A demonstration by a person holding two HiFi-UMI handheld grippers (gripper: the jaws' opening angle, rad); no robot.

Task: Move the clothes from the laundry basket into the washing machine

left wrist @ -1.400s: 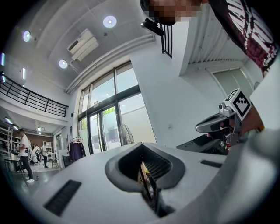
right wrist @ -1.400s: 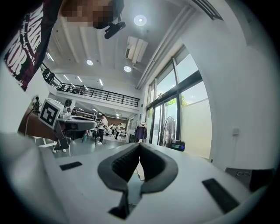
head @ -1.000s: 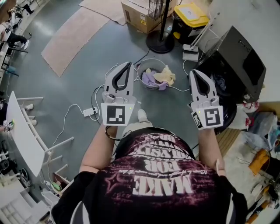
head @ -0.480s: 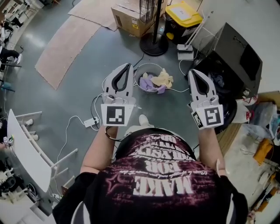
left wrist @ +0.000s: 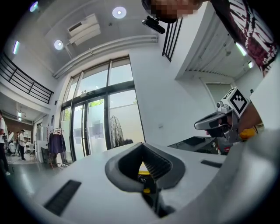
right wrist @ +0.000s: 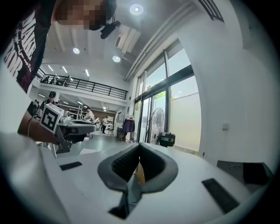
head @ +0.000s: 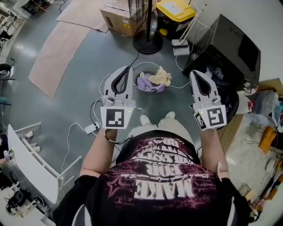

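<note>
A round laundry basket [head: 144, 87] stands on the floor ahead of me, holding purple clothes [head: 144, 81] and a yellow garment [head: 161, 76]. The black washing machine [head: 236, 46] stands at the right with its dark opening [head: 216, 74] facing the basket, some fabric showing inside. In the head view my left gripper [head: 128, 69] hovers level just left of the basket, shut and empty. My right gripper [head: 194, 73] hangs between basket and machine, also shut with nothing in it. In the gripper views, the left gripper [left wrist: 142, 147] and the right gripper [right wrist: 139, 149] show jaws pressed together.
A fan stand base [head: 145, 44], a cardboard box [head: 116, 18] and a yellow-lidded bin [head: 175, 11] stand beyond the basket. Cables and a power strip [head: 92, 128] lie on the floor at the left. A white rack [head: 31, 154] stands at the lower left, clutter at the right.
I have stepped toward the basket, so it and the machine sit nearer. Both grippers moved forward and slightly down, and my shoes now show below them. Both stay shut.
</note>
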